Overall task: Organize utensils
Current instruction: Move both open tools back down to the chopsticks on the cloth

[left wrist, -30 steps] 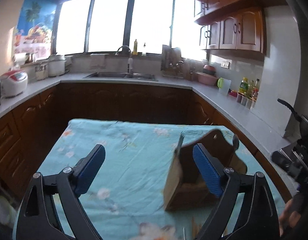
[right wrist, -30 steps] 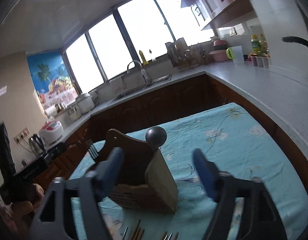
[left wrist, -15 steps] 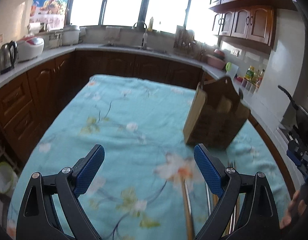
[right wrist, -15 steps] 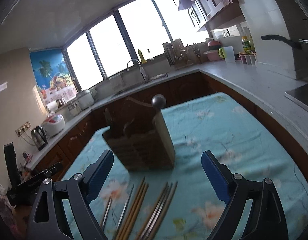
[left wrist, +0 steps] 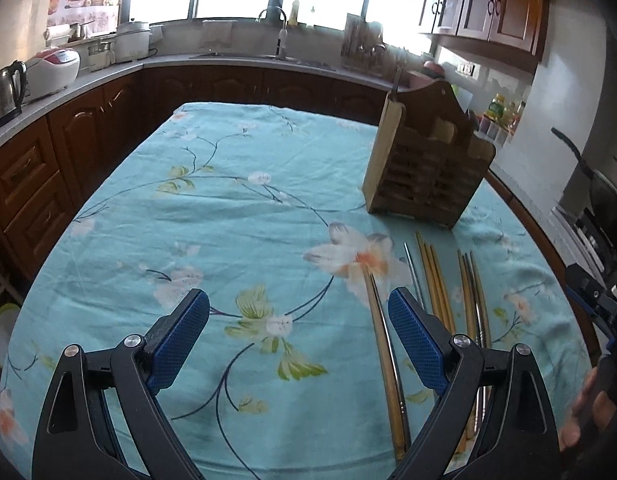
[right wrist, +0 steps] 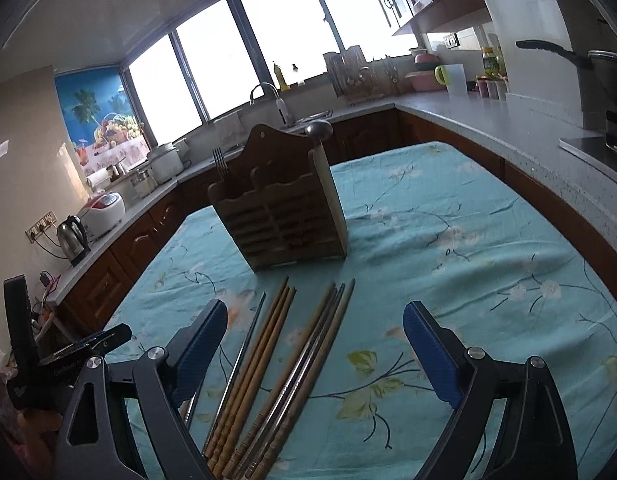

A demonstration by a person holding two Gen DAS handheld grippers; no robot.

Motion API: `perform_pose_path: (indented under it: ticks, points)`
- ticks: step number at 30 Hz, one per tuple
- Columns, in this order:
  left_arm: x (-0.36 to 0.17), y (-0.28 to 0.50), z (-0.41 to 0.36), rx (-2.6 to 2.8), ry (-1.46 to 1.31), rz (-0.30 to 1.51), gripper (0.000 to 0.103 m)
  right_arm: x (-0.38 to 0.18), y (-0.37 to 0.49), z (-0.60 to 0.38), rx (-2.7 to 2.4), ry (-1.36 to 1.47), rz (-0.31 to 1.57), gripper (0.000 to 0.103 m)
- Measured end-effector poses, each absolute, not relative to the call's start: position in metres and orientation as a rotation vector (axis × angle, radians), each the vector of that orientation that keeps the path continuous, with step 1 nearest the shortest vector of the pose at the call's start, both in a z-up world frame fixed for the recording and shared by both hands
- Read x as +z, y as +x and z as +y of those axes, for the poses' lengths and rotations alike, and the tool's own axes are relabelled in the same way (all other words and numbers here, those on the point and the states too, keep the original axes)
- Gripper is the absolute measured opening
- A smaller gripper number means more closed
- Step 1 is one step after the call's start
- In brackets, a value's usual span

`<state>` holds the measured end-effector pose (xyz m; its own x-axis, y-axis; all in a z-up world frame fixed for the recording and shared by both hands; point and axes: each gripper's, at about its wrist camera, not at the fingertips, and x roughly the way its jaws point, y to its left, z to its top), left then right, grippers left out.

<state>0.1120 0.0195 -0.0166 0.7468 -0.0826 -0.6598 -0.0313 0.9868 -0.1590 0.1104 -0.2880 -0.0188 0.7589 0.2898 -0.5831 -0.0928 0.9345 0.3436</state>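
Observation:
A wooden utensil holder (left wrist: pixel 426 168) stands on the teal flowered tablecloth (left wrist: pixel 236 216); it also shows in the right wrist view (right wrist: pixel 280 216), with a fork (right wrist: pixel 220 164) and a round-headed ladle (right wrist: pixel 319 130) standing in it. Several wooden and metal chopsticks (right wrist: pixel 284 360) lie on the cloth in front of it, also seen in the left wrist view (left wrist: pixel 432 284). My left gripper (left wrist: pixel 298 336) is open and empty, above the cloth left of the chopsticks. My right gripper (right wrist: pixel 314 344) is open and empty, above the chopsticks' near ends.
Dark wood cabinets and a grey counter (left wrist: pixel 108 76) ring the table. A kettle (left wrist: pixel 6 92) and rice cooker (left wrist: pixel 54 66) stand at the left, a sink (left wrist: pixel 276 54) at the back, a pan handle (right wrist: pixel 548 50) at the right.
Both grippers have pulled back from the holder and tilted down. The holder looks farther away and the chopsticks have come fully into view. Both stay open.

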Motion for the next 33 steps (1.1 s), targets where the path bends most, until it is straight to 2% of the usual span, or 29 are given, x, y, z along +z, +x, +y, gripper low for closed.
perform_pose_path:
  ticks: [7, 9, 14, 17, 19, 23, 27, 33]
  points:
    - [-0.023, 0.124, 0.008, -0.040, -0.106, 0.779, 0.093, -0.028, 0.122, -0.279, 0.192, 0.270, 0.728, 0.089]
    - [-0.026, 0.131, 0.004, -0.040, -0.089, 0.803, 0.093, -0.034, 0.130, -0.277, 0.178, 0.251, 0.760, 0.083]
    - [-0.033, 0.150, -0.007, -0.043, -0.060, 0.851, 0.093, -0.055, 0.156, -0.274, 0.153, 0.234, 0.875, 0.054]
    - [-0.040, 0.163, -0.014, -0.046, -0.037, 0.880, 0.092, -0.066, 0.167, -0.270, 0.139, 0.219, 0.921, 0.045]
    - [-0.045, 0.171, -0.018, -0.046, -0.025, 0.902, 0.090, -0.071, 0.172, -0.268, 0.130, 0.209, 0.936, 0.043]
    - [-0.058, 0.183, -0.025, -0.036, 0.017, 0.946, 0.079, -0.078, 0.181, -0.267, 0.116, 0.198, 0.961, 0.039]
    - [-0.065, 0.186, -0.025, -0.057, -0.011, 0.965, 0.078, -0.086, 0.185, -0.263, 0.116, 0.185, 0.989, 0.037]
    - [-0.063, 0.189, -0.027, -0.073, -0.006, 0.979, 0.078, -0.089, 0.186, -0.259, 0.106, 0.132, 0.993, 0.029]
